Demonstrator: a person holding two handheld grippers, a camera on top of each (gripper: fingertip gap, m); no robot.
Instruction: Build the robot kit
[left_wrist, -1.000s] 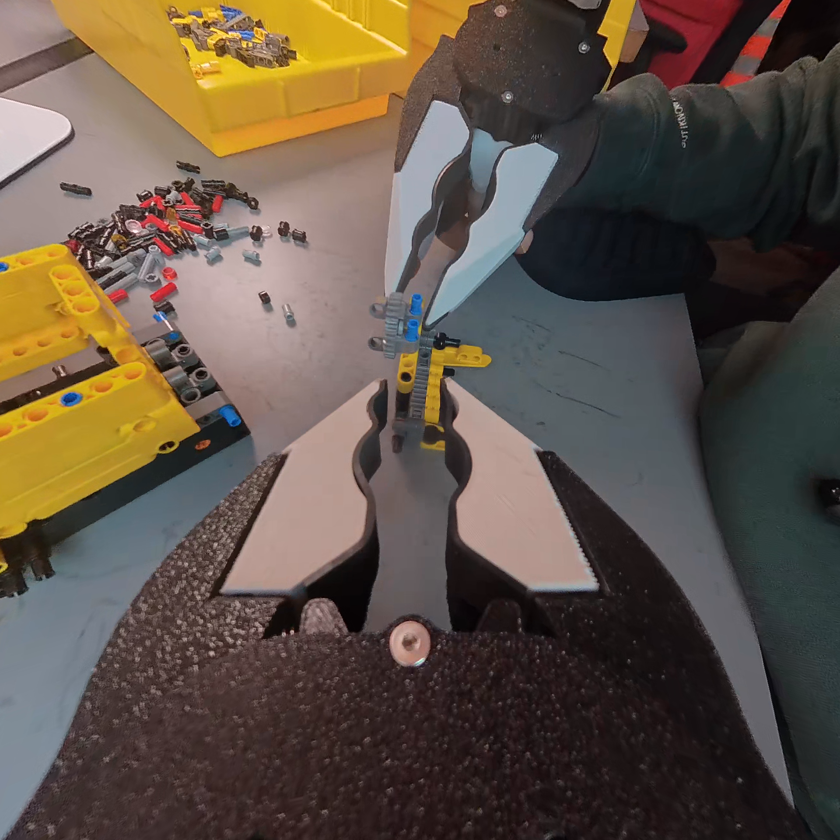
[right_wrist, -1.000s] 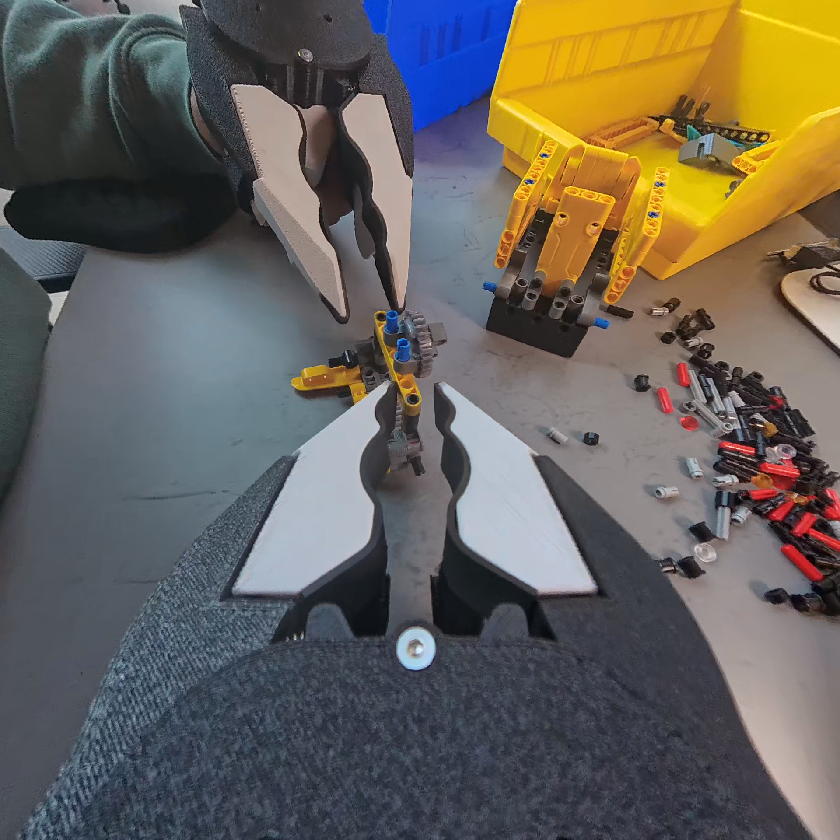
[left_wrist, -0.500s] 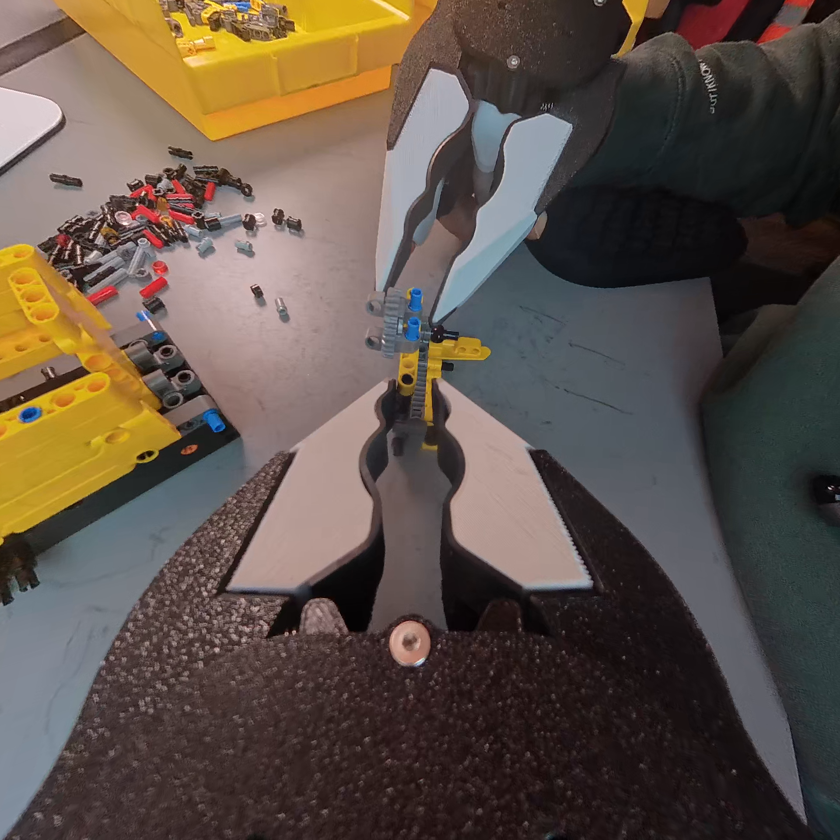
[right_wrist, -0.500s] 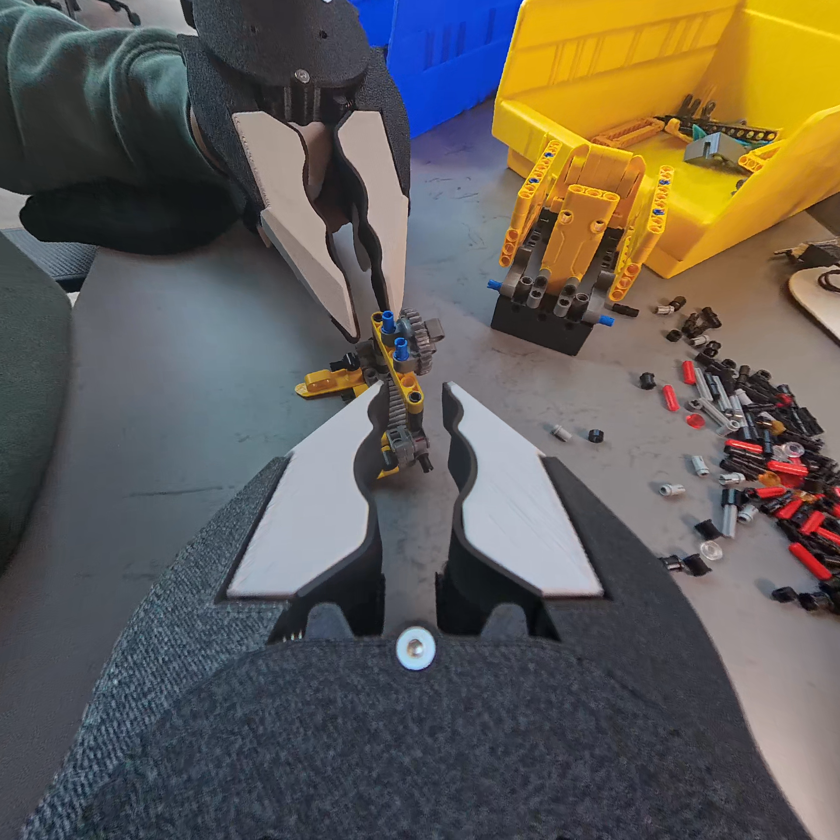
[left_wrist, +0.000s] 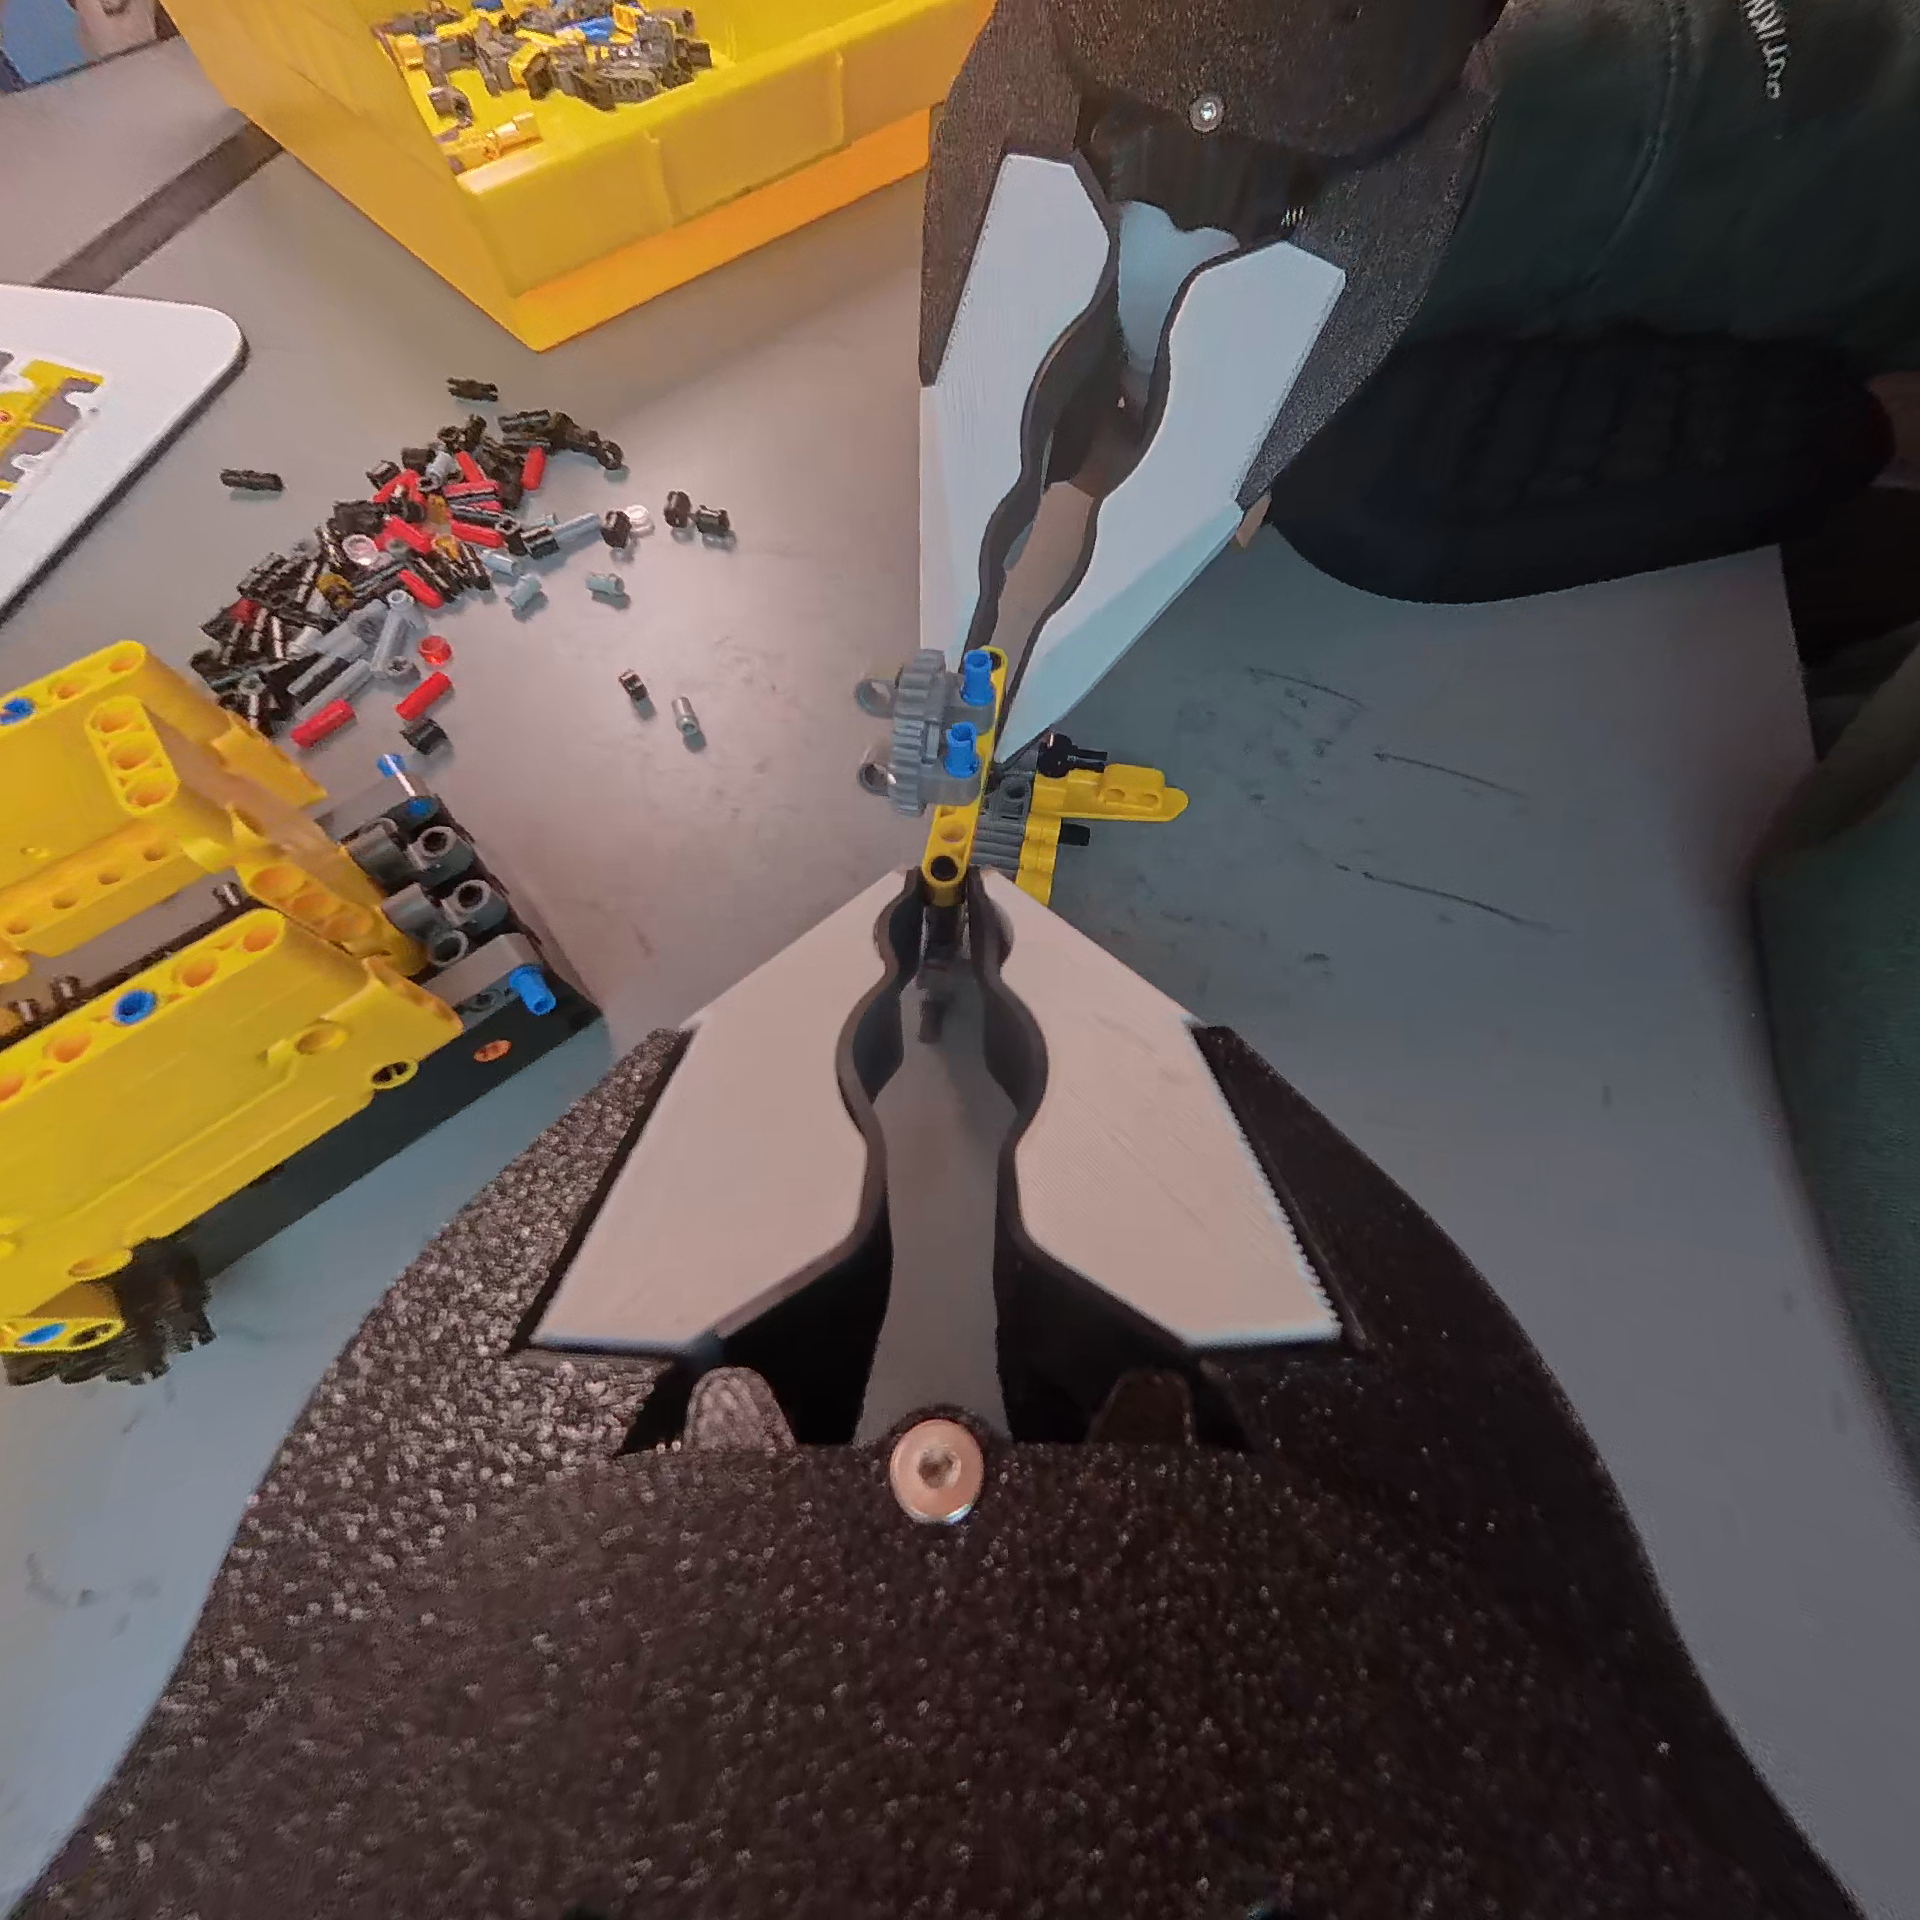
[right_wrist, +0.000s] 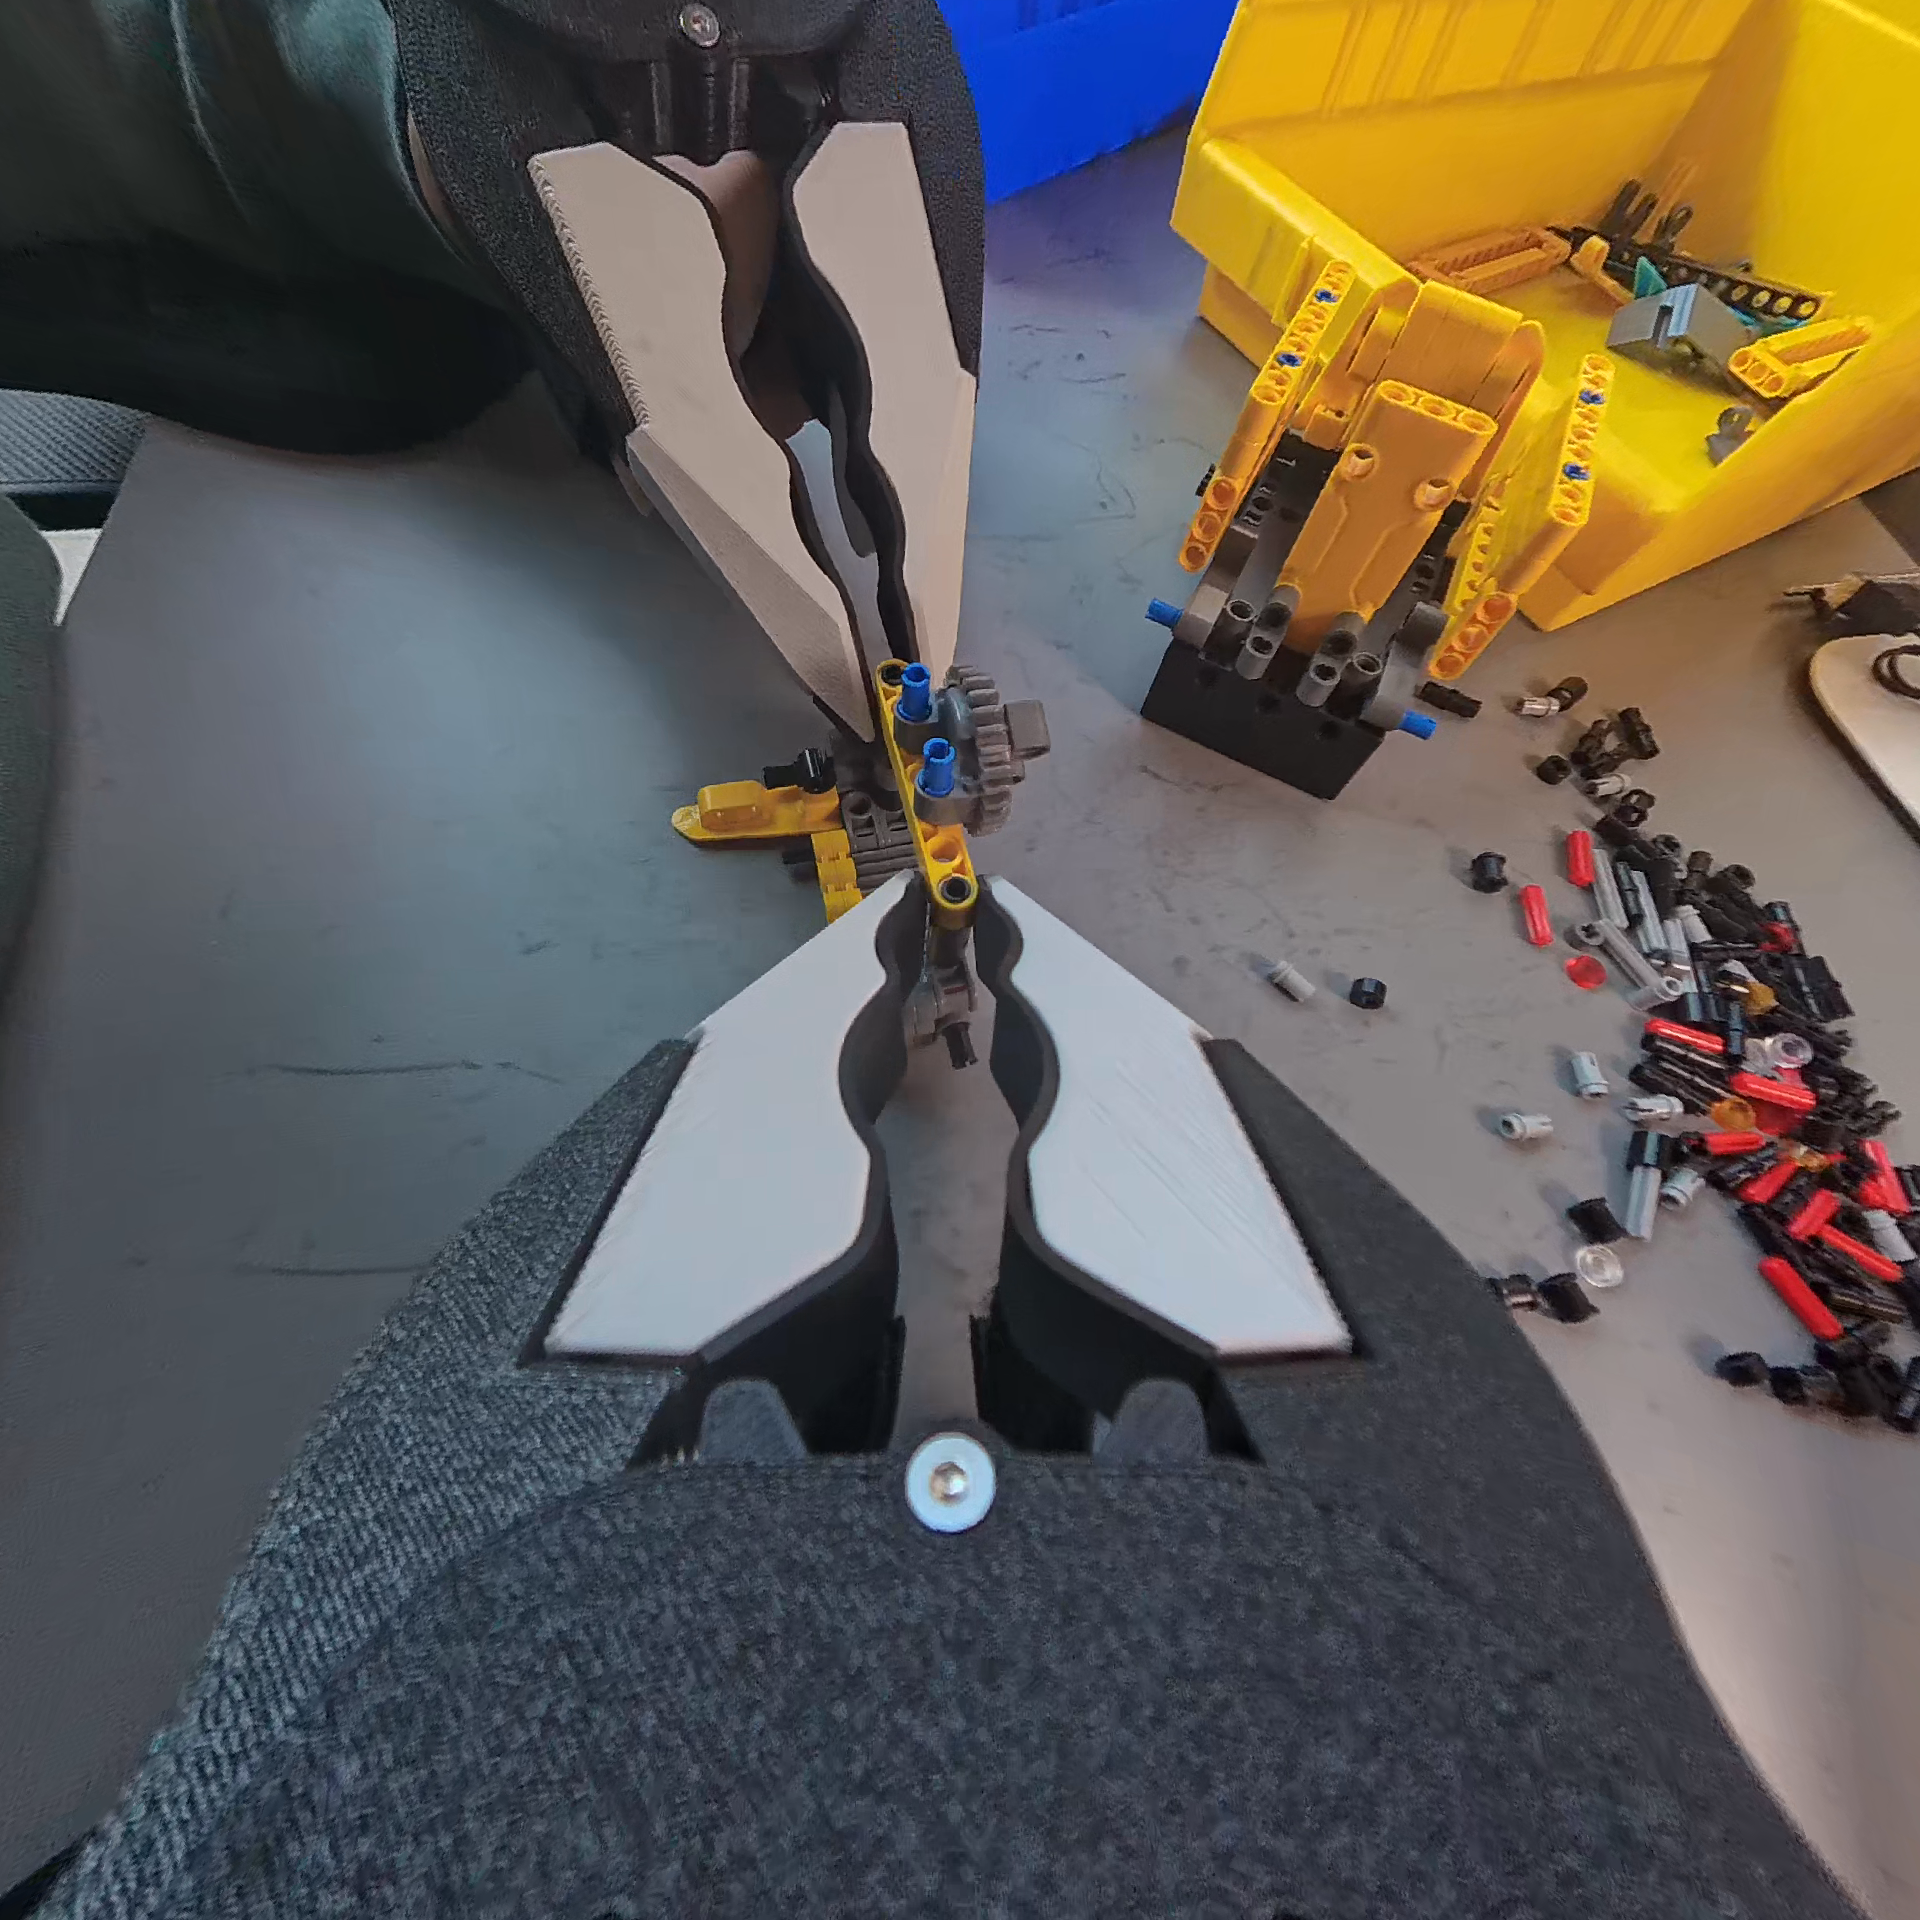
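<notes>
Both grippers meet on one small brick assembly (left_wrist: 961, 790) near the desk's (left_wrist: 1455, 935) front edge — yellow holed beam, grey toothed gear, two blue pins, a yellow plate sticking out flat on the desk surface. Left gripper (left_wrist: 943, 883), black speckled foam body with pale ridged plastic fingers (left_wrist: 769, 1122), has its jaws drawn nearly together, tips clamped on the beam's lower end. Right gripper (right_wrist: 948, 883), grey woven-fabric body, likewise pinched narrow on the same beam end from the opposite side; a small black axle stub shows in the wavy gap. In each view the other gripper's tapered tips reach down onto the assembly's top by the blue pins.

Farther in, a larger yellow-and-black brick model (right_wrist: 1340, 561) on a black block base. Loose pile of small parts (left_wrist: 416, 582) — red, black, grey pins, glossy plastic — scattered beside it. Yellow plastic bin (left_wrist: 644, 135) toward the far edge holds mixed pieces. Blue bin (right_wrist: 1070, 73) next to it. Dark green sleeve (right_wrist: 208, 156) behind.
</notes>
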